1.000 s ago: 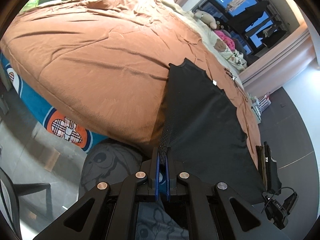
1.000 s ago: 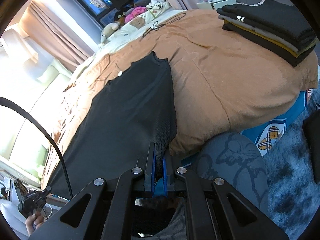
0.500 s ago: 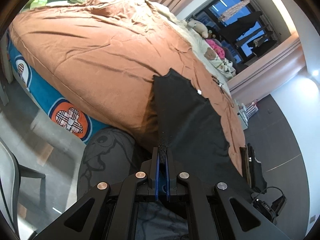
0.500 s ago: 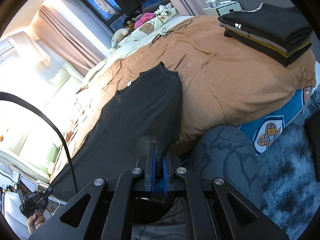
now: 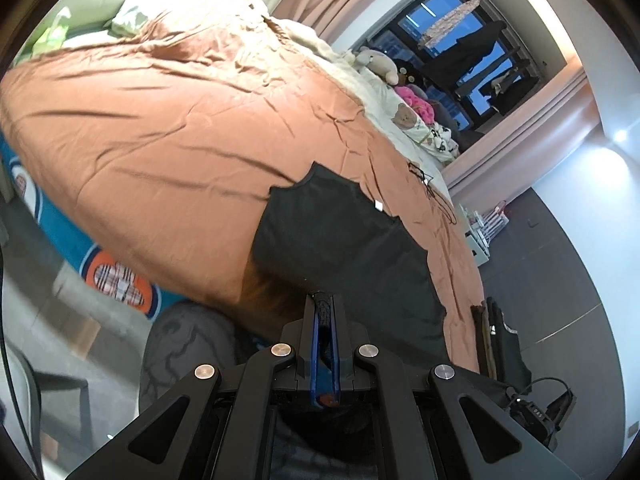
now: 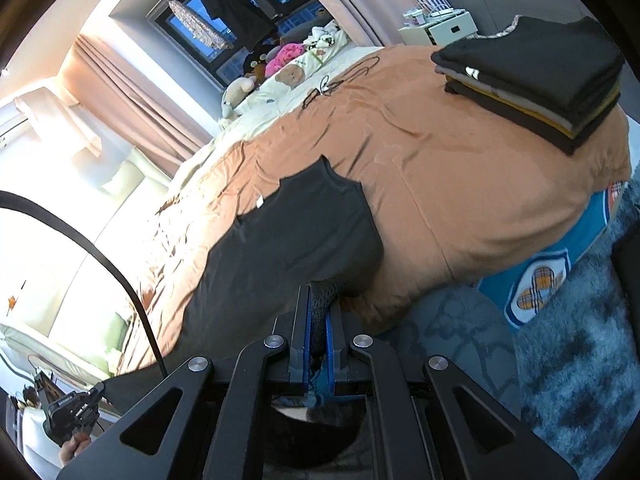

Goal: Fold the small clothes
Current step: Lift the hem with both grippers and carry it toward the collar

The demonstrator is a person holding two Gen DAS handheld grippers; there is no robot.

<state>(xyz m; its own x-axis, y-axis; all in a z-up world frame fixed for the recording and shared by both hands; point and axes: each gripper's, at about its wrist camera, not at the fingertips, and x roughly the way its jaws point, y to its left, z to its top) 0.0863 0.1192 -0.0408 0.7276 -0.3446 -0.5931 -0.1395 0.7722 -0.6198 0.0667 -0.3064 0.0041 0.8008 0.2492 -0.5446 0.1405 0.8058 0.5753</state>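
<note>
Black mesh-knit sleeveless top (image 5: 344, 248) is lying across the bed's orange-brown quilt (image 5: 160, 140), its near hem pinched by both the left claw (image 5: 325, 312) and right claw (image 6: 319, 304).

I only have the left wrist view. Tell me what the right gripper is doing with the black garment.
Observer: The right gripper is shut on the black garment, pinching its near mesh edge.
Operator: Report where the finished pieces are.
Observer: A stack of folded dark and yellow clothes sits on the orange bed cover, to the garment's right, apart from it.
Operator: Describe the floor on that side.
Observer: A shaggy blue-grey rug lies beside the bed.
</note>
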